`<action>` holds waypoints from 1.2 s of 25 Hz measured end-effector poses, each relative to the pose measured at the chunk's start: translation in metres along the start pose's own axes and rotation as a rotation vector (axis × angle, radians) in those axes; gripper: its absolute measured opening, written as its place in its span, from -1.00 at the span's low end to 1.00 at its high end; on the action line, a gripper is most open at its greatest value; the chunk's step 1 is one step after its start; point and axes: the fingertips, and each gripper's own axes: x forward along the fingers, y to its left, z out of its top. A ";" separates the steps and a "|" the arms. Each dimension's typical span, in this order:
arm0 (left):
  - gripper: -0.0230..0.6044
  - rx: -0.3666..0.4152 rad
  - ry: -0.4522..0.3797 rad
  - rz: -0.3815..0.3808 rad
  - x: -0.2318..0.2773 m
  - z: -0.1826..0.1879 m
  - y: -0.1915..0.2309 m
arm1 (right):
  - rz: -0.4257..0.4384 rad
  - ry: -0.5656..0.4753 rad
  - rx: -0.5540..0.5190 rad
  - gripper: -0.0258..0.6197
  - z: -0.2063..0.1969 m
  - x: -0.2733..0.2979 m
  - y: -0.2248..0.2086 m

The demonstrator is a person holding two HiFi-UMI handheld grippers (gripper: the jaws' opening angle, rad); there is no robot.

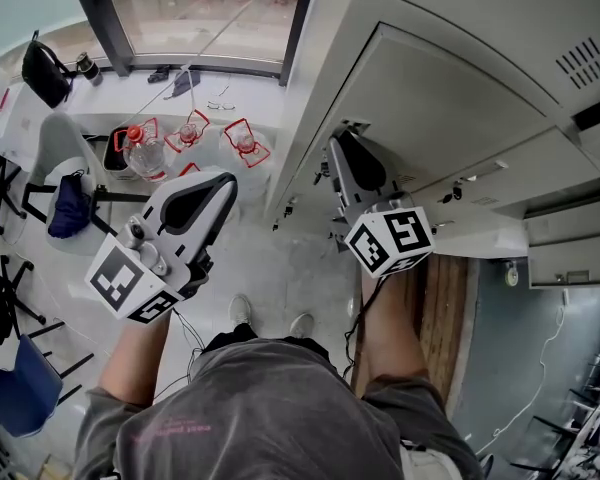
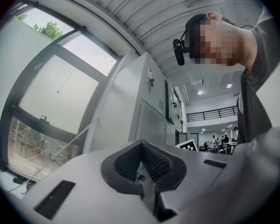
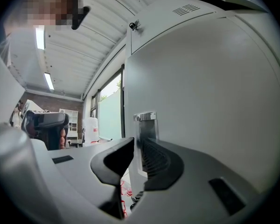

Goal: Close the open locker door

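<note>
Right gripper point(image 3: 136, 143): jaws nearly together, free edge of locker door point(image 3: 200, 101) between them, just beside metal latch plate point(image 3: 146, 117). Pads look to press on edge; contact not fully clear. Door stands ajar, swung out from locker bank.

Best way, likely: firm hold, swing in arc about hinge, press flat until latch seats; mind jaws don't get pinched against frame.

Left gripper point(image 2: 141, 146): jaws together, empty, well apart from door.

Swing path seems free.

Farther: water jugs point(image 1: 145, 150) on floor, chair point(image 1: 65, 153), window point(image 1: 210, 13).

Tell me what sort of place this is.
Likely a locker area in a workshop or lab: grey metal lockers, a big window, and chairs and water bottles nearby.
</note>
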 end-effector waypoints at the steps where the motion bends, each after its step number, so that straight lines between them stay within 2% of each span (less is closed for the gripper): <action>1: -0.90 -0.001 0.001 0.001 0.001 0.000 0.001 | -0.001 0.001 -0.001 -0.71 0.000 0.001 -0.001; 12: -0.90 -0.004 0.004 0.001 0.006 -0.001 0.008 | -0.004 0.002 0.003 -0.73 0.000 0.010 -0.006; 19: -0.90 -0.011 0.016 -0.036 0.009 -0.004 0.005 | -0.026 -0.008 0.006 -0.73 0.005 0.000 -0.003; 24: -0.90 -0.015 0.028 -0.086 0.009 -0.010 -0.002 | -0.070 -0.024 0.003 -0.73 0.010 -0.018 0.003; 30: -0.90 -0.031 0.040 -0.195 0.016 -0.013 -0.027 | -0.161 -0.049 0.000 -0.73 0.020 -0.067 0.007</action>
